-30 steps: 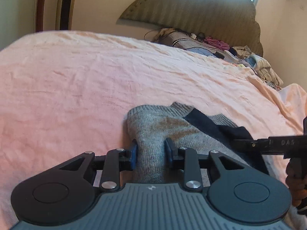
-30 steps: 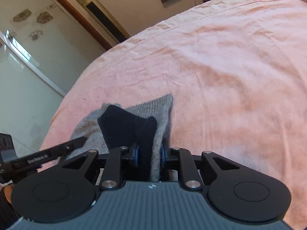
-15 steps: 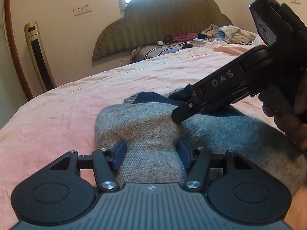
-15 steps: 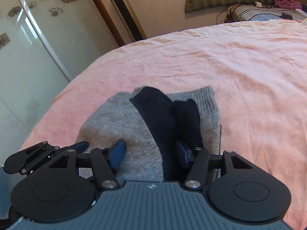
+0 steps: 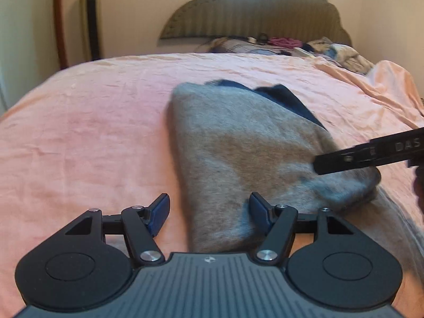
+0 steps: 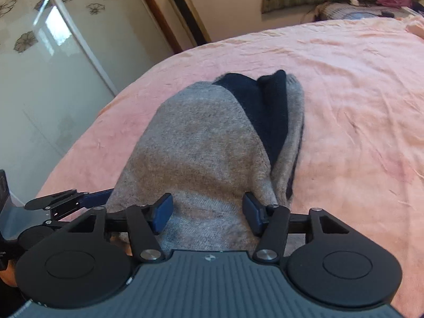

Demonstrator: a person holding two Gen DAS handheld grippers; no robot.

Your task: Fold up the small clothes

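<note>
On the pink bed (image 5: pixel 87 137) lies a folded grey garment (image 5: pixel 238 143); left tool (image 5: pixel 209 209) and right tool (image 6: pixel 208 209) both released, fingers spread over it.

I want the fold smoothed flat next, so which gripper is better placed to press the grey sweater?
Probably right: the right gripper sits open squarely over the grey sweater, while the left gripper straddles only its edge.
</note>
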